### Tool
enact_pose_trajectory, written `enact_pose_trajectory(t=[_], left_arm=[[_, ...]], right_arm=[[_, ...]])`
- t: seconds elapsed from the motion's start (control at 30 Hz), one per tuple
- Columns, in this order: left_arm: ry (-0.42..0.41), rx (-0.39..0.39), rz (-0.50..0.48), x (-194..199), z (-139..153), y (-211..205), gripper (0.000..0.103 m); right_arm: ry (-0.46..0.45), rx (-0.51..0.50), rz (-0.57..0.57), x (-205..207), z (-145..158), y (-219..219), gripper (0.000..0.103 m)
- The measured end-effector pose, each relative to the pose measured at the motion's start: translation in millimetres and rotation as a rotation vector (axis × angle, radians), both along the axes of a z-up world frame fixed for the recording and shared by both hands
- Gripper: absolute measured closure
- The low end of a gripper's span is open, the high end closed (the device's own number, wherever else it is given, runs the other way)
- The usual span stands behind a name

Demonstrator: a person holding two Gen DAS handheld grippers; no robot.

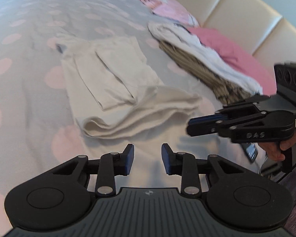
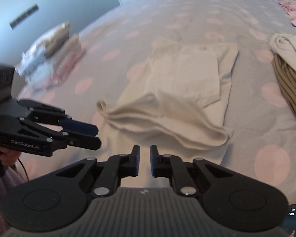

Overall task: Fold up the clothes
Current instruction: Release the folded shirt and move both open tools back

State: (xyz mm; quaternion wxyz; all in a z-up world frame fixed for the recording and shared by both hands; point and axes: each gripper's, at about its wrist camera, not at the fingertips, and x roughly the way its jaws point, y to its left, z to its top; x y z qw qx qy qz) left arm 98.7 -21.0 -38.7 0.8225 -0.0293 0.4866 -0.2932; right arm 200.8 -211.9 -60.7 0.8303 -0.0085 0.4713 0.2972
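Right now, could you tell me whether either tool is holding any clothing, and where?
Nothing is held: the left tool and right tool are both empty, apart from the cream shirt.

Cream garment [image 2: 179, 90] lies folded on dotted bedspread [image 2: 128, 19].

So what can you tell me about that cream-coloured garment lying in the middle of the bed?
The cream garment looks like soft, thin knit cloth, plain and unpatterned. It lies partly folded on the grey bedspread with pink spots: side panels turned inward over its flat upper part, the near end doubled back into a loose, rumpled roll. A small loop sticks out at one near corner. Neither gripper touches it; only the bedspread does.
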Motion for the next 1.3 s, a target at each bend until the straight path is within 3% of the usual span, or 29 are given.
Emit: enact_pose_trajectory(t=[0.13, 0.3, 0.43, 0.5, 0.67, 0.73, 0.8, 1.07, 1.2, 1.3], left_arm=[[0.011, 0.054, 0.001, 15.2, -25.1, -8.3, 0.075], [-0.022, 0.051, 0.093, 50.0, -31.0, -6.1, 0.075], [-0.050, 0.032, 0.190, 76.9, -23.6, -0.3, 0.075], [-0.064, 0.016, 0.219, 81.5, -15.2, 3.8, 0.075], [-0.087, -0.024, 0.262, 85.3, 6.3, 15.1, 0.073], [-0.095, -0.030, 0.250, 76.3, 12.7, 20.7, 0.069], [-0.104, -0.027, 0.226, 63.5, 17.3, 26.5, 0.065], [-0.056, 0.009, 0.113, -9.1, 9.2, 49.8, 0.065], [-0.034, 0.043, 0.077, -43.2, -3.1, 54.2, 0.065], [-0.031, 0.060, 0.069, -56.4, -8.5, 52.5, 0.065]], right_arm=[[0.014, -0.073, -0.027, 18.2, -22.3, 6.5, 0.090], [0.005, -0.106, -0.095, 53.8, -32.7, 8.2, 0.089], [-0.006, -0.095, -0.135, 74.2, -26.0, 4.6, 0.087], [-0.020, -0.085, -0.159, 80.3, -18.8, -0.7, 0.073], [-0.032, -0.053, -0.182, 79.9, -2.0, -21.8, 0.073], [-0.030, -0.031, -0.161, 69.5, 3.2, -33.1, 0.070], [-0.038, -0.014, -0.135, 55.0, 7.2, -43.5, 0.060], [-0.051, 0.065, -0.032, -16.1, 0.7, -81.7, 0.050], [-0.047, 0.028, 0.092, -47.7, -14.7, -85.8, 0.045], [-0.081, 0.004, 0.119, -58.5, -25.7, -88.6, 0.045]])
